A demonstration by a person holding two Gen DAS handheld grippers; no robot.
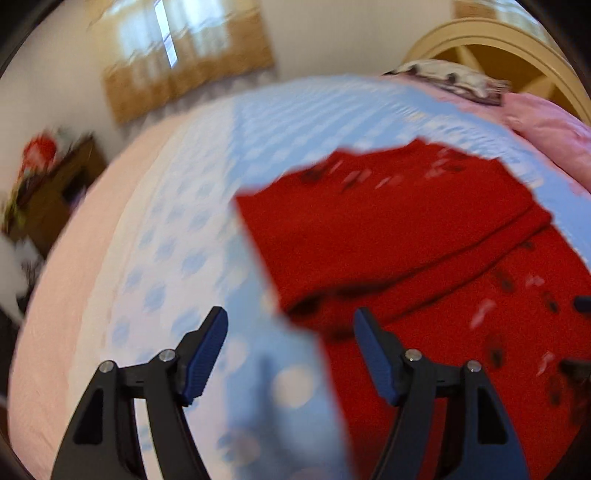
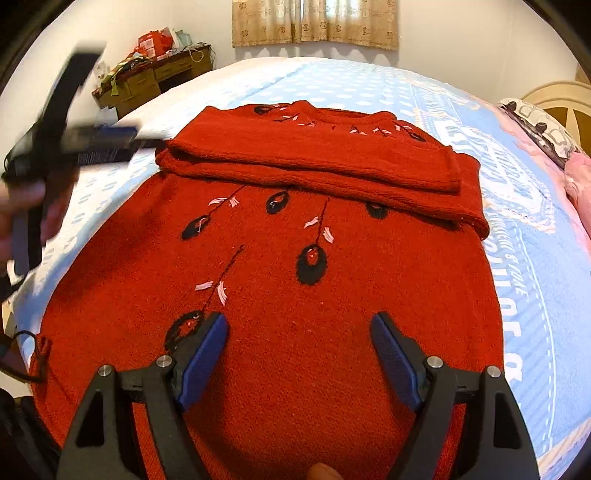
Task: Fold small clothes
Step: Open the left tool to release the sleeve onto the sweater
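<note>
A red knitted sweater (image 2: pixel 280 266) with black and pink embroidery lies flat on the bed. Both sleeves (image 2: pixel 314 162) are folded across its chest. My right gripper (image 2: pixel 299 325) is open and empty, hovering over the sweater's lower body. My left gripper (image 1: pixel 291 321) is open and empty, at the sweater's (image 1: pixel 406 229) left edge beside the folded sleeves; this view is blurred by motion. The left gripper also shows blurred in the right wrist view (image 2: pixel 99 142), at the sweater's left shoulder.
The bed has a light blue patterned cover (image 2: pixel 524 258). Pink bedding (image 2: pixel 581 177) and a patterned pillow (image 2: pixel 535 122) lie by the cream headboard (image 2: pixel 554 96) at right. A cluttered wooden desk (image 2: pixel 155 74) and a curtained window (image 2: pixel 314 22) stand beyond the bed.
</note>
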